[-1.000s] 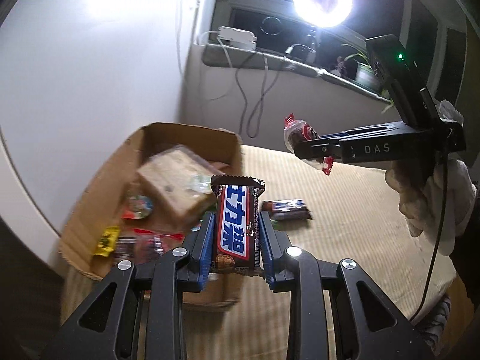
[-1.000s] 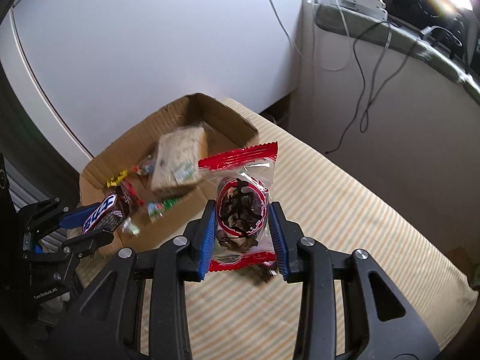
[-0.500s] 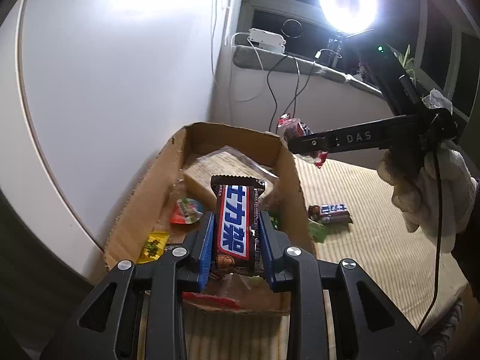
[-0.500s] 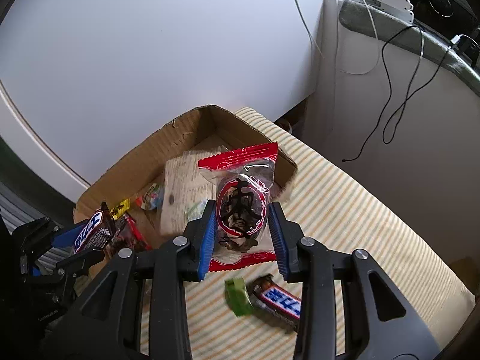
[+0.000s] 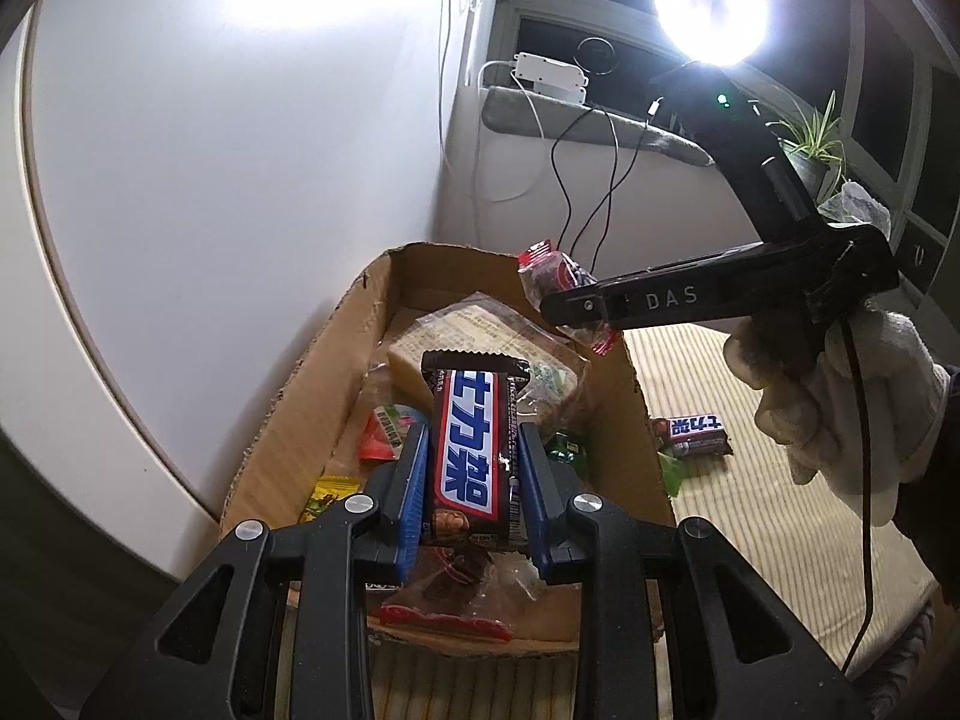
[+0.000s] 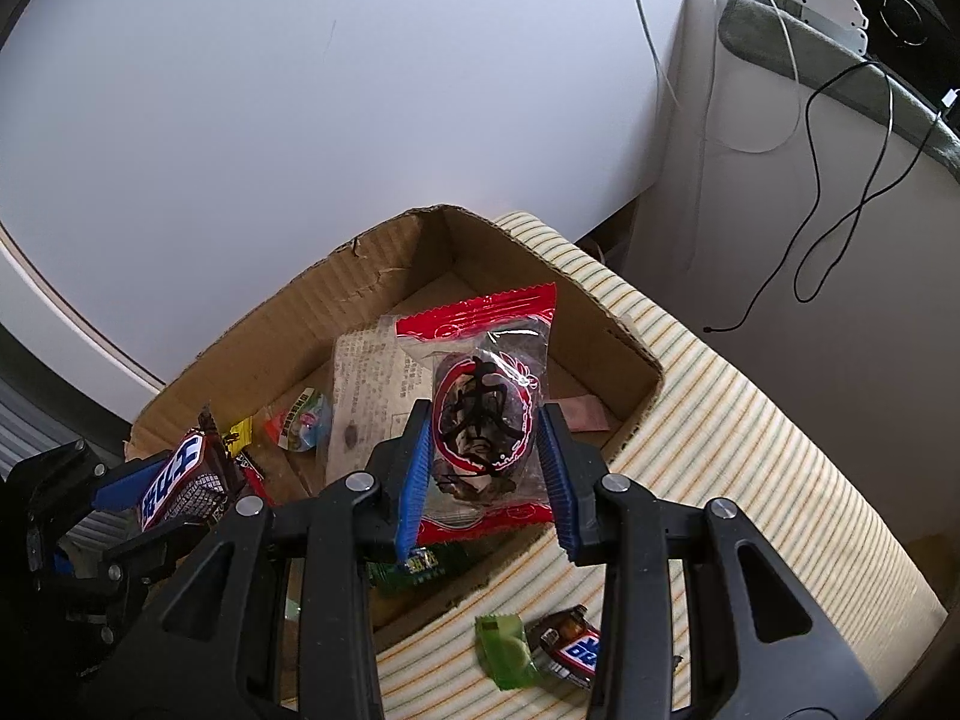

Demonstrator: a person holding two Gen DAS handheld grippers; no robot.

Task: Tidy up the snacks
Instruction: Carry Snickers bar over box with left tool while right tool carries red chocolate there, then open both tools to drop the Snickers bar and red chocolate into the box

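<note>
Both loaded grippers have swung in over the cardboard box (image 5: pixel 288 420) during the last second: a second ago the left gripper (image 5: pixel 471 474) held its chocolate bar (image 5: pixel 471 456) with the box lying off to the left of its jaws, and the right gripper (image 6: pixel 483 456) carried its red-edged clear snack packet (image 6: pixel 480 420) with the box ahead and to the left. Now the box interior lies directly beyond and beneath the left jaws, and the far half of the box sits straight ahead of the right jaws. The left jaws stay clamped on the bar, which stands upright between the blue pads; the right jaws stay clamped on the packet's dark middle. Seen from the left wrist, the right gripper (image 5: pixel 564 300) hovers above the box's far right wall, ahead and to the right of the left jaws. Inside the box a large pale wrapped slab (image 6: pixel 372 384) lies just past both sets of jaws, with small sweets to the left of it, a yellow one (image 5: pixel 327 495) and a red-and-green one (image 5: pixel 387 432). Another small bar (image 6: pixel 570 648) and a green sweet (image 6: pixel 507 651) rest on the striped cloth (image 6: pixel 750 450), below and to the right of the right jaws, outside the box. Judged from this, both snacks are placed for release into the box, and the two pieces on the cloth remain to be gathered
</note>
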